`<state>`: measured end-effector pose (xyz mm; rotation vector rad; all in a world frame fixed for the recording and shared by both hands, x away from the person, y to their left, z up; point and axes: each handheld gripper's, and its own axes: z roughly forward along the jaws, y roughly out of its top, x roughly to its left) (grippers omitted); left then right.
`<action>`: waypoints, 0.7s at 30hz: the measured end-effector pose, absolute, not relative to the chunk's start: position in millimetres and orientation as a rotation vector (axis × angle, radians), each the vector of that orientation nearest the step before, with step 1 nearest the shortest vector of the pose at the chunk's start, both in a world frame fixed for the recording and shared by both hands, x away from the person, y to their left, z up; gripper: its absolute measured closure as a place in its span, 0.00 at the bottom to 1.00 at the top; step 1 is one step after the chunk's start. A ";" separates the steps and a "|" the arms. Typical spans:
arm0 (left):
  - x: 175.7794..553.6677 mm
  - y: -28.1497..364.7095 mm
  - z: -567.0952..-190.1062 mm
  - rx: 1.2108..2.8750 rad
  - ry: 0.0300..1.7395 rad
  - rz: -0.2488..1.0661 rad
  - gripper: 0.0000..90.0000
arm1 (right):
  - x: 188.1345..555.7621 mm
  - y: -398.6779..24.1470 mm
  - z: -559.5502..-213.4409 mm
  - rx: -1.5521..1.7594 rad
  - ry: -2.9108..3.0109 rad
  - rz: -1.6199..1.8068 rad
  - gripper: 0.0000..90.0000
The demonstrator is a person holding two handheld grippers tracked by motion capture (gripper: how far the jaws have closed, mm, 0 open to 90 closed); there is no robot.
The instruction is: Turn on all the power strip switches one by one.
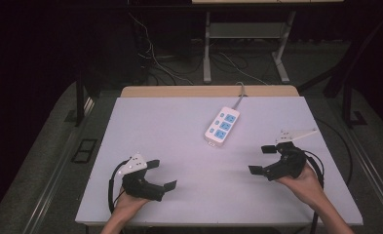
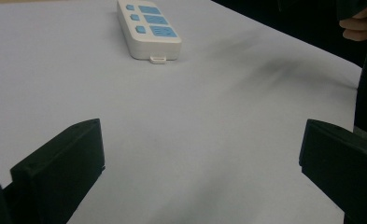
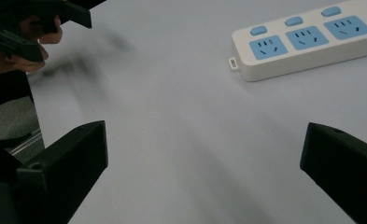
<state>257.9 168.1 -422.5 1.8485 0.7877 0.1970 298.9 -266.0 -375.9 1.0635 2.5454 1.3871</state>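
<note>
1. Power strip (image 1: 221, 126): on the table (image 1: 179, 146) at 12 o'clock from centre; judged rigid, light, smooth; best gripped across its narrow sides.
2. Left gripper (image 1: 161, 175), 7 o'clock, and right gripper (image 1: 262, 159), 4 o'clock: jaws spread, empty.

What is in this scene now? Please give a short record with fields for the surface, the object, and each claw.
surface: pale table
object: white power strip with blue sockets, lying flat in the far middle, cord leading off the far edge
left claw: open, holding nothing, near edge, apart from the strip
right claw: open, holding nothing, near right side, apart from the strip
plugs in strip: none visible
</note>
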 end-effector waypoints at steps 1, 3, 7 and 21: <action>257.9 168.4 -422.5 1.849 0.789 0.198 0.00 | 302.1 -263.9 -373.8 1.056 2.551 1.386 0.01; 258.1 168.7 -422.6 1.850 0.791 0.200 0.00 | 303.7 -263.0 -372.6 1.052 2.555 1.382 0.01; 258.2 169.0 -422.8 1.847 0.797 0.200 0.00 | 310.7 -259.1 -368.3 1.045 2.566 1.369 0.01; 259.1 170.2 -423.6 1.848 0.805 0.197 0.00 | 331.4 -246.5 -363.7 1.012 2.617 1.315 0.01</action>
